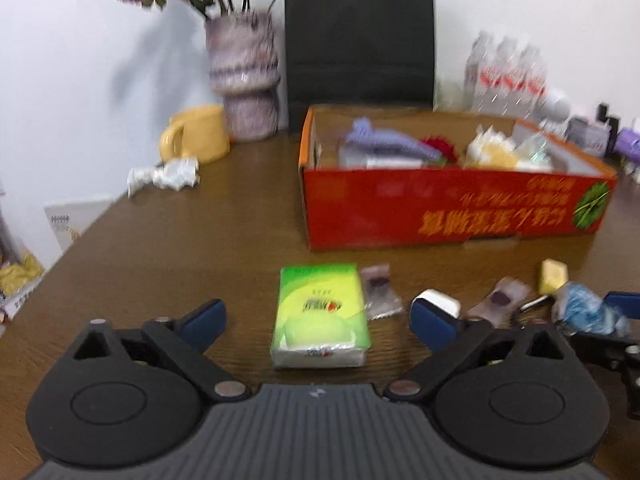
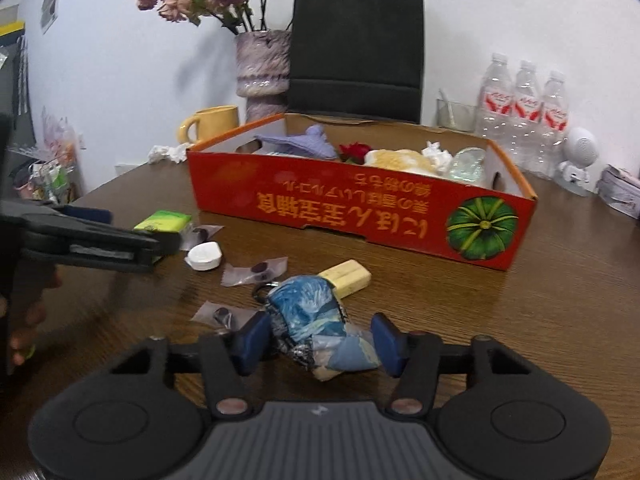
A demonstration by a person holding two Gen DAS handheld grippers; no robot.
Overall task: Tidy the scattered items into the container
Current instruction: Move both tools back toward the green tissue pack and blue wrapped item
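Observation:
A green tissue pack (image 1: 320, 316) lies on the brown table between the wide-apart pads of my left gripper (image 1: 319, 322), which is open and not touching it. In the right wrist view a blue patterned pouch (image 2: 308, 312) on a key ring fills the gap of my right gripper (image 2: 320, 342), whose pads touch both of its sides. A white round case (image 2: 204, 256), two clear packets (image 2: 256, 270) and a pale yellow bar (image 2: 348, 276) lie loose nearby. Behind them, the red cardboard box (image 2: 360, 216) holds a purple cloth, a red flower and other bits.
At the back stand a vase (image 2: 262, 72) of dried roses, a yellow mug (image 2: 212, 122), a black paper bag (image 2: 356, 48) and water bottles (image 2: 524, 112). A crumpled tissue (image 1: 166, 176) lies by the mug. A hand shows at the left edge (image 2: 24, 320).

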